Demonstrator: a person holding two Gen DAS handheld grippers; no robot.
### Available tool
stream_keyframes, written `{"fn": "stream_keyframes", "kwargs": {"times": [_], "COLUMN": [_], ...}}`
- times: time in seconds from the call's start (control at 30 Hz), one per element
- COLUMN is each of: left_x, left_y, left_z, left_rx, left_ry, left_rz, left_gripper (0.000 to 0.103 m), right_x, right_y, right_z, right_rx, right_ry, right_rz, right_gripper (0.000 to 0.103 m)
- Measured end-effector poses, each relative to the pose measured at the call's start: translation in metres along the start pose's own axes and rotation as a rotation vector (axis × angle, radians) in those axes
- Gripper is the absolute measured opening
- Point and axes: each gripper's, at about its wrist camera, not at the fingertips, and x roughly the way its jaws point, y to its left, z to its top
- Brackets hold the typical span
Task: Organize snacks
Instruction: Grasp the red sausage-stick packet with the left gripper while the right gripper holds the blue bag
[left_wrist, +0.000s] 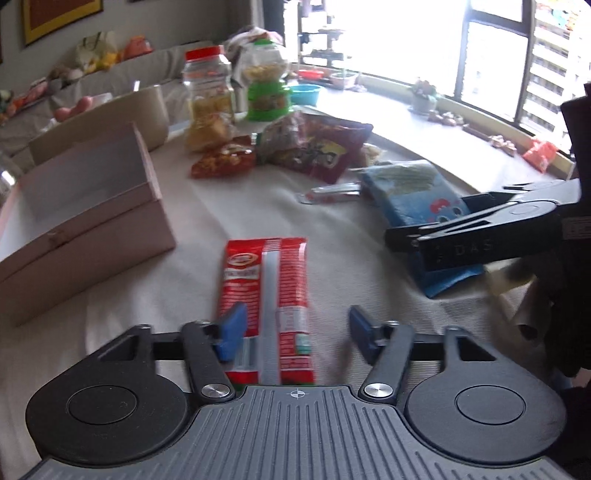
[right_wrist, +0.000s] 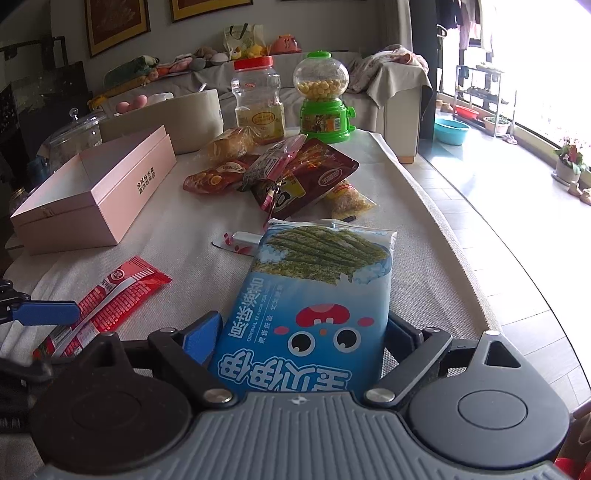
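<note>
Right wrist view: glossy blue seaweed-snack bag (right_wrist: 317, 295) between the wide-spread right hand-held gripper (right_wrist: 299, 336), grip unclear.

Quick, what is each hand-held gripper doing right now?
Left hand-held gripper: open, red packet between its fingers, ungripped.
Right hand-held gripper: closed on the blue seaweed bag.

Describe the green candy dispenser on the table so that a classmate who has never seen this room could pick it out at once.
Start at the table with its pale cloth and look to its far end, beyond the heap of snack bags. Right of the red-lidded plastic jar stands the candy dispenser. It alone has a clear globe of yellow balls on a bright green base.
</note>
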Motion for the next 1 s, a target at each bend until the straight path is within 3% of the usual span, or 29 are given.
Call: {"fn": "stream_keyframes", "kwargs": {"times": [0.03,0.13,0.3,0.6,0.73,0.87,1.0], "left_x": [0.001,-0.001,0.008,0.01,0.012,0.012,0.011], "left_y": [0.0,0.001,0.02,0.031,0.024,0.026,0.023], "left_z": [-0.001,-0.001,-0.001,-0.002,-0.002,-0.001,-0.006], "left_rx": [0.002,-0.013,-0.083,-0.167,-0.122,-0.145,-0.147], "left_ry": [-0.003,-0.017,0.019,0.003,0.007,0.005,-0.02], "left_rz": [-0.014,-0.009,0.073,0.041,0.066,0.065,0.079], "left_gripper": [0.083,0.081,0.079,0.079,0.08,0.079,0.079], "right_x": [0.0,0.002,0.003,0.003,0.004,0.0,-0.005], "right_y": [0.0,0.003,0.002,0.0,0.007,0.005,-0.001], "right_z": [0.0,0.0,0.0,0.001,0.001,-0.002,-0.002], "right_rx": [-0.003,-0.019,-0.025,-0.029,-0.1,-0.075,-0.009], "right_ry": [0.001,0.01,0.02,0.037,0.064,0.043,0.004], "right_rz": [-0.001,0.001,0.023,0.043,0.032,0.042,-0.035], "right_gripper": [0.093,0.096,0.101,0.103,0.103,0.103,0.101]}}
